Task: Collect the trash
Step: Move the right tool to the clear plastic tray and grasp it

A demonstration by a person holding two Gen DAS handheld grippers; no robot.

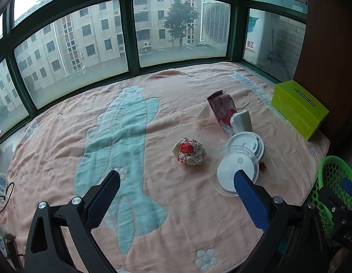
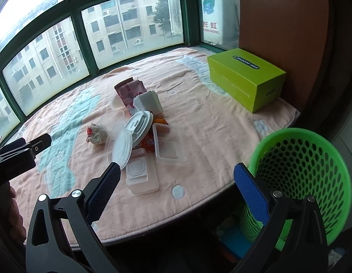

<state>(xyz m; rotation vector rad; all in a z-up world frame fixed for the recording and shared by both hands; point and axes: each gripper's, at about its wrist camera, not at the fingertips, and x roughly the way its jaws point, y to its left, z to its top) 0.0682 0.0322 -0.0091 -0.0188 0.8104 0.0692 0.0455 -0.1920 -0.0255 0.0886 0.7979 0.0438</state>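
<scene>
A pile of trash lies on the pink blanket (image 1: 153, 118): a crumpled paper ball (image 1: 189, 152), white plastic lids (image 1: 237, 173), a red snack wrapper (image 1: 221, 109) and a white foam block (image 1: 241, 120). In the right wrist view the ball (image 2: 96, 133), lids (image 2: 132, 134), clear plastic trays (image 2: 167, 145) and wrapper (image 2: 130, 91) show left of centre. A green mesh basket (image 2: 303, 173) stands below the surface edge at right. My left gripper (image 1: 176, 188) is open and empty, short of the ball. My right gripper (image 2: 176, 177) is open and empty, near the front edge.
A lime green box (image 2: 246, 77) sits at the back right against a brown wall. Green-framed windows (image 1: 130, 34) border the far side. A power strip with cable (image 1: 0, 186) lies at the left edge. The left gripper's body (image 2: 19, 154) shows at left in the right wrist view.
</scene>
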